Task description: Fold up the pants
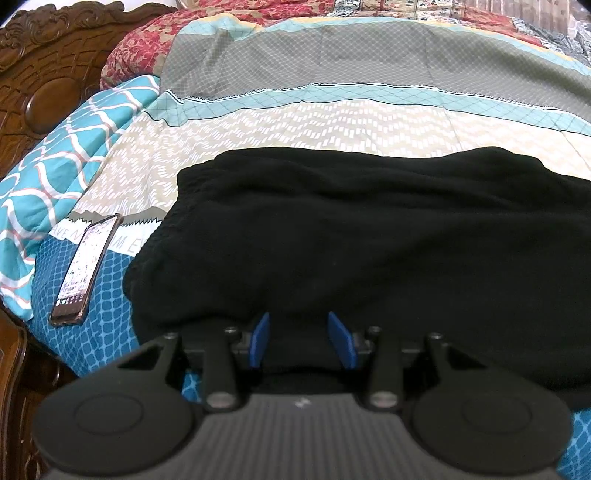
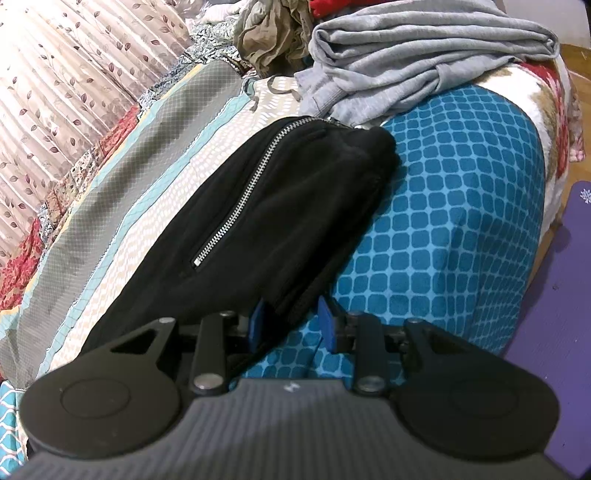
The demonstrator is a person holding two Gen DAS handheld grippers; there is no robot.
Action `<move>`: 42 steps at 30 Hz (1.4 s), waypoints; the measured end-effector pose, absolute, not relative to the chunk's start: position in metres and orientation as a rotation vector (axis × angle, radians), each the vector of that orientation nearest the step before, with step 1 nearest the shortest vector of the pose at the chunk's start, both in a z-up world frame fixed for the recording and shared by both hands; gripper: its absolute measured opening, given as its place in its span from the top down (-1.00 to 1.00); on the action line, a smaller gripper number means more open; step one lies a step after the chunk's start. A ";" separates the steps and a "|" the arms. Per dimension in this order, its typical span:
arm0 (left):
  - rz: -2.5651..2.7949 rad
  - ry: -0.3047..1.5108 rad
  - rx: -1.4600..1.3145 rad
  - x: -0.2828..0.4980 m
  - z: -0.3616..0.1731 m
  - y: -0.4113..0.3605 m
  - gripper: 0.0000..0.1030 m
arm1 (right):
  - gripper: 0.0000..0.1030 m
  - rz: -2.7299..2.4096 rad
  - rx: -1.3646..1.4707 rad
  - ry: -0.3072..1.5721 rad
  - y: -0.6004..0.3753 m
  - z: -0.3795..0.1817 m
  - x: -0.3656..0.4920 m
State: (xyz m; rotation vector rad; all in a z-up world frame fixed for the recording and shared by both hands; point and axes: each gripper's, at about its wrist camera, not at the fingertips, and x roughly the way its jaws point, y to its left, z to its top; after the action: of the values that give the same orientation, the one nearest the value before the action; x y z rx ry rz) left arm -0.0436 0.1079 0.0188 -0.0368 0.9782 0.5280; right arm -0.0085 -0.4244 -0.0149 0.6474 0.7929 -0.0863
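Black pants lie folded lengthwise across the patterned bedspread. In the left wrist view my left gripper is open, its blue pads apart over the near edge of the pants at the waistband end. In the right wrist view the pants run away from me, with a silver zipper along one leg. My right gripper is open, and the near edge of the pants lies between its blue fingers.
A phone lies on the bed left of the pants, near a teal pillow and carved wooden headboard. Grey clothes and other laundry are piled at the far end. A purple mat lies on the floor.
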 end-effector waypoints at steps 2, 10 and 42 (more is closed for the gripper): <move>0.525 0.977 -0.038 -0.044 0.019 0.108 0.27 | 0.32 -0.092 0.637 0.794 -0.421 -0.013 -0.009; 0.518 0.974 -0.043 -0.044 0.019 0.109 0.26 | 0.19 -0.108 0.497 0.792 -0.391 0.001 -0.011; 0.502 0.965 -0.032 -0.046 0.016 0.108 0.21 | 0.15 0.305 -0.014 0.849 -0.254 -0.008 0.008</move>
State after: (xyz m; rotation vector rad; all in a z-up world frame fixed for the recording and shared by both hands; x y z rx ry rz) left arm -0.0464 0.1078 0.0164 -0.0323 0.9648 0.5018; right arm 0.0076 -0.2537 -0.0083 -0.0140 0.8489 0.3049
